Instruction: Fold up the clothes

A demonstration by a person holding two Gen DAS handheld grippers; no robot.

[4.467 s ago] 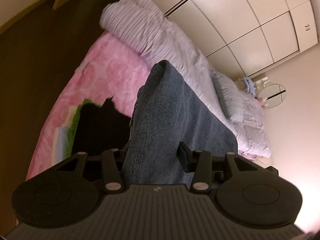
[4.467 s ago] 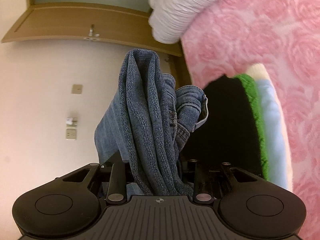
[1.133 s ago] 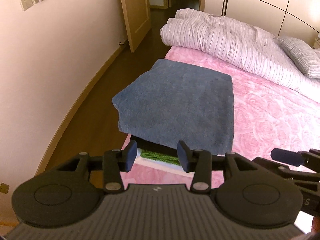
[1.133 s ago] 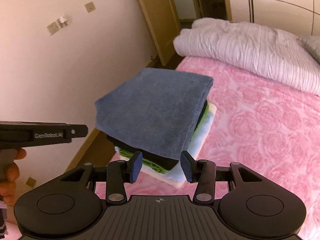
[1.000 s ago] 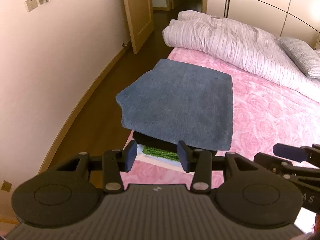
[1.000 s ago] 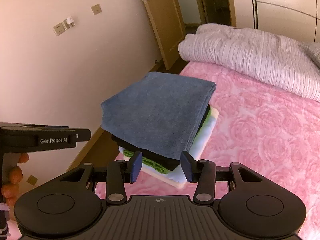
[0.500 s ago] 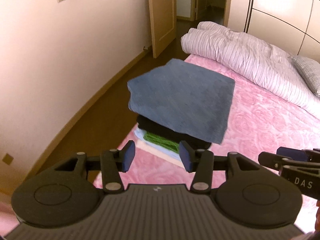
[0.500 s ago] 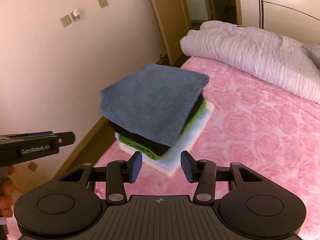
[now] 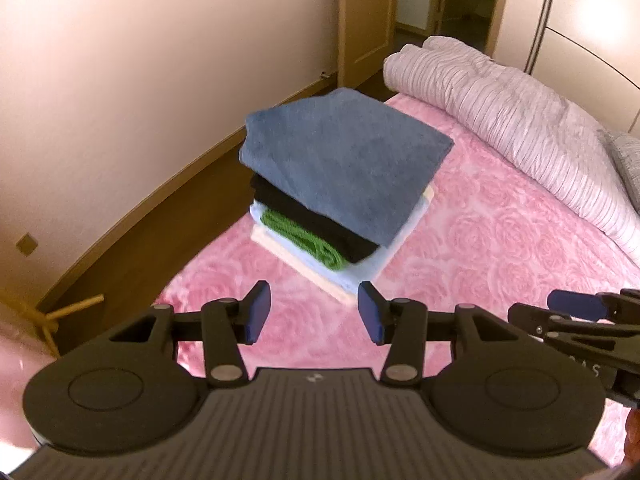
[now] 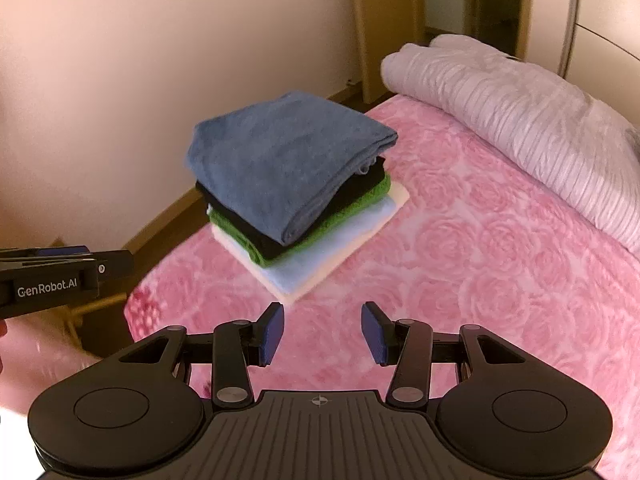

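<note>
A stack of folded clothes sits near the corner of the pink bed. Folded blue jeans lie on top, over a black garment, a green one, a light blue one and a cream one at the bottom. My left gripper hangs open and empty, short of the stack. My right gripper is likewise open and empty, back from the stack. Each gripper shows at the edge of the other's view.
A rolled striped lilac duvet lies along the far side of the bed. A beige wall and wooden floor run to the left. A wooden door stands behind. A wardrobe is at the back right.
Both grippers let go of the jeans, which now lie folded on top of the stack. Over the last second both have drawn back from the stack, which looks smaller and farther away.
</note>
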